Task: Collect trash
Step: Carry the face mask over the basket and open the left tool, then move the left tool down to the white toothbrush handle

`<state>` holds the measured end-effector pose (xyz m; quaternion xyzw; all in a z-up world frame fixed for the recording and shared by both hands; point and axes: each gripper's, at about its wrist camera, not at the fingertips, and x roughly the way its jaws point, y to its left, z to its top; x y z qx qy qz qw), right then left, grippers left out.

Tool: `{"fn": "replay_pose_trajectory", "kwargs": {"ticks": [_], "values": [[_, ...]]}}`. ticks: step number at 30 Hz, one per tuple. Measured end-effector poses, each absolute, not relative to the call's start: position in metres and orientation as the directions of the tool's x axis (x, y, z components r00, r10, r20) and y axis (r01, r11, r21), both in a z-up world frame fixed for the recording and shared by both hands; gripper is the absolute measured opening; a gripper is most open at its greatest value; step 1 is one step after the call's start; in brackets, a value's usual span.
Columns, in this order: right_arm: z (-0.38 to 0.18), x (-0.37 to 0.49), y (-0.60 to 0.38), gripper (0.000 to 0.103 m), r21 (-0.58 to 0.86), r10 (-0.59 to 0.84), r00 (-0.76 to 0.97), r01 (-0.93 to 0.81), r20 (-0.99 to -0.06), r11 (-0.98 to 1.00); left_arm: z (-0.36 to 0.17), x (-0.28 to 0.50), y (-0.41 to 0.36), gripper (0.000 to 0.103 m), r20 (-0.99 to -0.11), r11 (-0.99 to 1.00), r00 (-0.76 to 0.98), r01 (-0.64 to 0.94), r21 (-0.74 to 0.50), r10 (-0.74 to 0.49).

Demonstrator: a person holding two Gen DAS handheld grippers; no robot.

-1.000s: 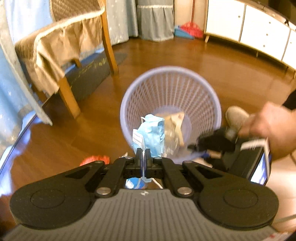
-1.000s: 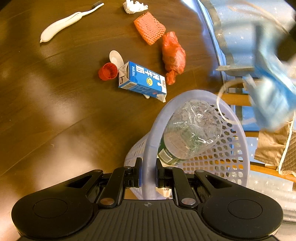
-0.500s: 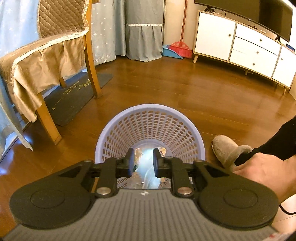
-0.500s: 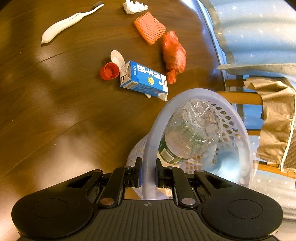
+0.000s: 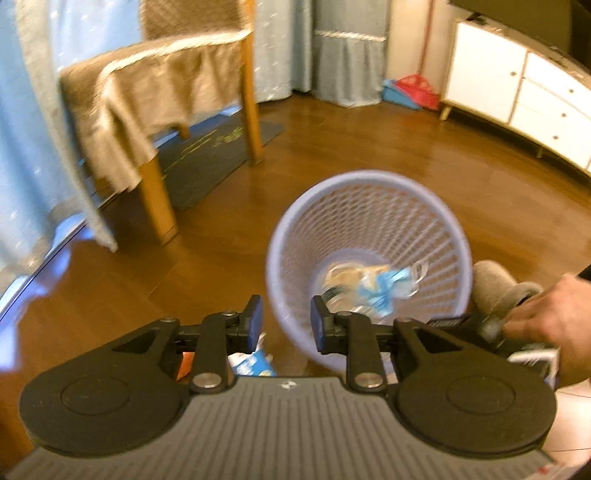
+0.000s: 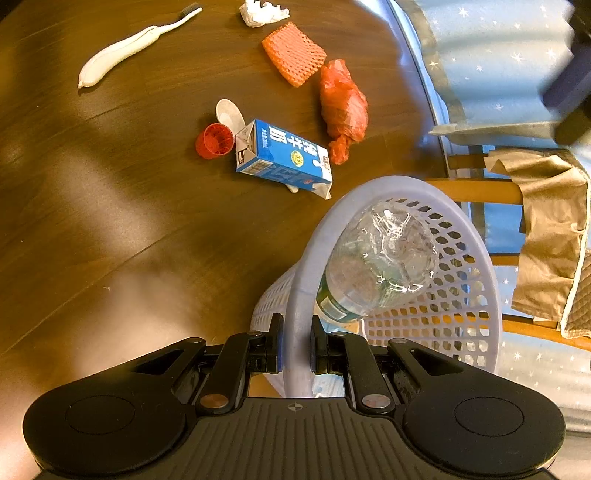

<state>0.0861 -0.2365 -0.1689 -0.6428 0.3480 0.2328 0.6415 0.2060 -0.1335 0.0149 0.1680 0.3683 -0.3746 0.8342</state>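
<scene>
My right hand-held gripper [image 6: 297, 347] is clamped on the near rim of the lavender mesh basket [image 6: 476, 258], one finger inside the wall and one outside, holding it tipped beside the table [image 6: 110, 221]. A crushed clear plastic bottle [image 6: 380, 266] with a green label lies inside, its base toward the rim.

On my left, the hand-held gripper [image 5: 286, 325] has its fingers spread wide with nothing between them. Through that camera, which is rather blurred, I look down into the basket [image 5: 436, 229]: a light blue face mask [image 5: 388, 291] sits at the bottom among other scraps I cannot make out. To the right of the basket is a hand [image 5: 550, 317] on the other gripper's handle, and beside it a grey slipper [image 5: 498, 284] on the wooden floor [image 5: 369, 147].

Trash left on the table, from my right camera: a blue milk carton [image 6: 284, 157] lies on its side just beyond the basket rim, a red cap [image 6: 214, 140] and a white plastic spoon [image 6: 229, 112] touching or very near its top end. A crumpled red plastic bag [image 6: 343, 107] sits just right of the carton, an orange foam net [image 6: 293, 53] beyond it, a white tissue wad [image 6: 262, 11] at the far edge, and a white toothbrush [image 6: 129, 44] well off to the left.

A chair draped in tan cloth [image 5: 155, 96] stands past the table's edge.
</scene>
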Motion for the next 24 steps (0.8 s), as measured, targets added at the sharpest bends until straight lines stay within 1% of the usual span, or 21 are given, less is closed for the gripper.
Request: {"fn": "replay_pose_trajectory", "kwargs": {"ticks": [5, 7, 13, 19, 22, 24], "values": [[-0.168, 0.087, -0.235, 0.009, -0.664, -0.15, 0.651, -0.744, -0.745, 0.07, 0.0, 0.212, -0.104, 0.029, -0.77, 0.725, 0.477, 0.689, 0.028, -0.423], [-0.168, 0.088, -0.234, 0.009, -0.666, -0.151, 0.651, -0.743, -0.744, 0.073, -0.006, 0.216, -0.092, 0.034, -0.779, 0.75, 0.486, 0.661, 0.032, -0.396], [-0.167, 0.09, -0.232, 0.009, -0.664, -0.15, 0.649, -0.744, -0.746, 0.077, -0.025, 0.22, -0.054, 0.039, -0.807, 0.82, 0.504, 0.571, 0.046, -0.306], [-0.167, 0.092, -0.231, 0.01, -0.675, -0.152, 0.661, -0.734, -0.735, 0.075, -0.044, 0.205, -0.03, 0.05, -0.824, 0.808, 0.499, 0.582, 0.089, -0.268], [-0.167, 0.094, -0.227, 0.009, -0.674, -0.148, 0.66, -0.735, -0.736, 0.077, -0.061, 0.197, -0.019, 0.053, -0.848, 0.822, 0.472, 0.564, 0.078, -0.243], [-0.167, 0.094, -0.224, 0.009, -0.673, -0.146, 0.66, -0.736, -0.737, 0.075, -0.075, 0.191, -0.01, 0.053, -0.867, 0.839, 0.446, 0.541, 0.063, -0.222]]}}
